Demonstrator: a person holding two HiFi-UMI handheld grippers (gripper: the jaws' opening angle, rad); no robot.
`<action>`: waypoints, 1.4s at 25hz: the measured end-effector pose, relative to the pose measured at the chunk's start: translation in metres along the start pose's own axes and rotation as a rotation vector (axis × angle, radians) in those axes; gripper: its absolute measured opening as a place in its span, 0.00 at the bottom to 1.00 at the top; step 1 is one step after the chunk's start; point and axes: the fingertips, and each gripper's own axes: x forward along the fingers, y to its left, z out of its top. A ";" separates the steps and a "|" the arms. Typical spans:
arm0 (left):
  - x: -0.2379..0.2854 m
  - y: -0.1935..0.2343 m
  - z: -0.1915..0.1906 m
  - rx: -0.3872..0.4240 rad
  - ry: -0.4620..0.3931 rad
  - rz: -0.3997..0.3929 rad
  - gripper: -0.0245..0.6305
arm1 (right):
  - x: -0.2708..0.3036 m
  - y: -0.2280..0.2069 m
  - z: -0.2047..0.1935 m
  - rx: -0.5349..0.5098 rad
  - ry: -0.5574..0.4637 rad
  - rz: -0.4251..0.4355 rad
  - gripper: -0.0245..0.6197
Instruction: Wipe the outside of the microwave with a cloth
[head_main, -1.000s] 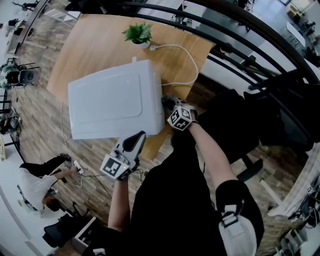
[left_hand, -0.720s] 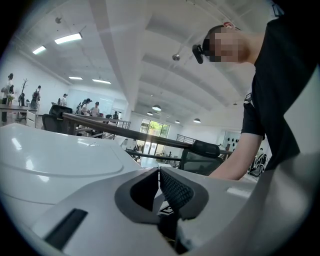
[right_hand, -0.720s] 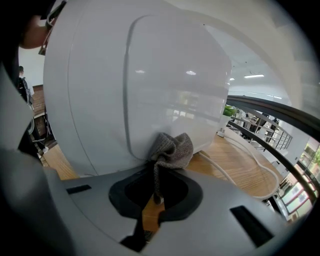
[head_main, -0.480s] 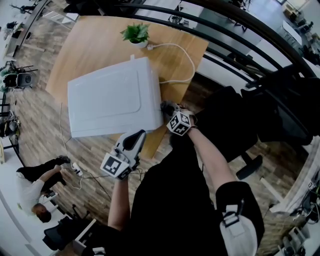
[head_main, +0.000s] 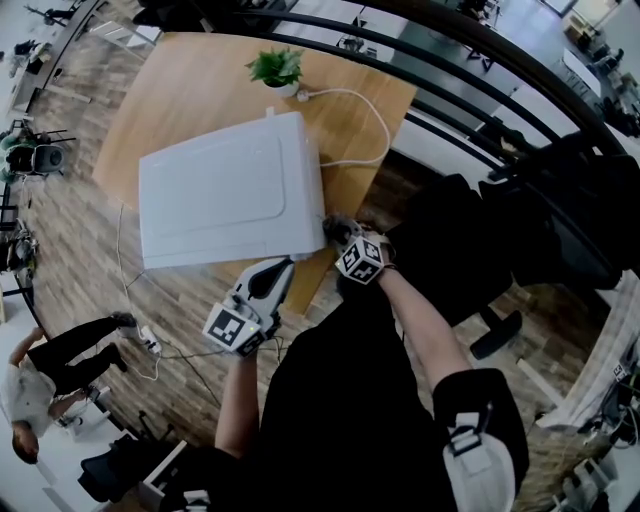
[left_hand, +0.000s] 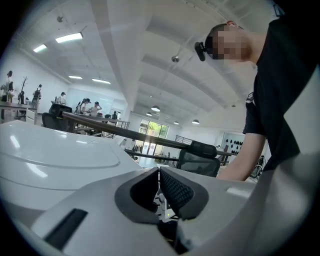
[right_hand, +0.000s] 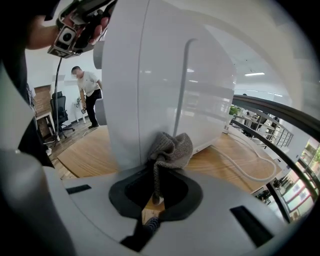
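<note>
- While the right gripper (right_hand: 156, 186) has its jaws clamped on a thin tail of the cloth (right_hand: 172, 149), the bunched grey bulk sits just ahead of the jaws; it presses against the microwave (right_hand: 165, 85), low on the white side wall near the bottom edge
- Under and ahead of those jaws lies the table (right_hand: 85, 155); a white cable (right_hand: 245, 167) curls across it to the right of the jaws, beside the microwave's foot
- Far off to the left of the same jaws, a person (right_hand: 87, 92) stands on the floor past the table's edge
- As for the left gripper (left_hand: 160, 182), its jaws are closed together, pads meeting with nothing between them; the microwave's smooth white top spreads to the left of and ahead of the jaws; whether the gripper touches it cannot be told
- Right of the left jaws, an arm (left_hand: 247, 157) in a black sleeve reaches down
- Seen from the head view, both grippers are at the microwave's near corner; the left one is by the front edge, the right one against the side; a plant (head_main: 275, 66) stands well beyond both pairs of jaws, past the microwave
</note>
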 end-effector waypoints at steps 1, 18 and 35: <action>-0.001 -0.001 0.001 -0.003 -0.005 0.001 0.05 | -0.001 0.003 -0.001 0.000 0.002 0.003 0.06; -0.008 -0.014 0.009 -0.050 -0.079 0.002 0.05 | -0.023 0.039 -0.009 0.049 0.011 0.043 0.06; -0.025 -0.023 0.003 -0.030 -0.118 0.054 0.05 | -0.116 0.039 -0.031 0.306 -0.041 0.031 0.06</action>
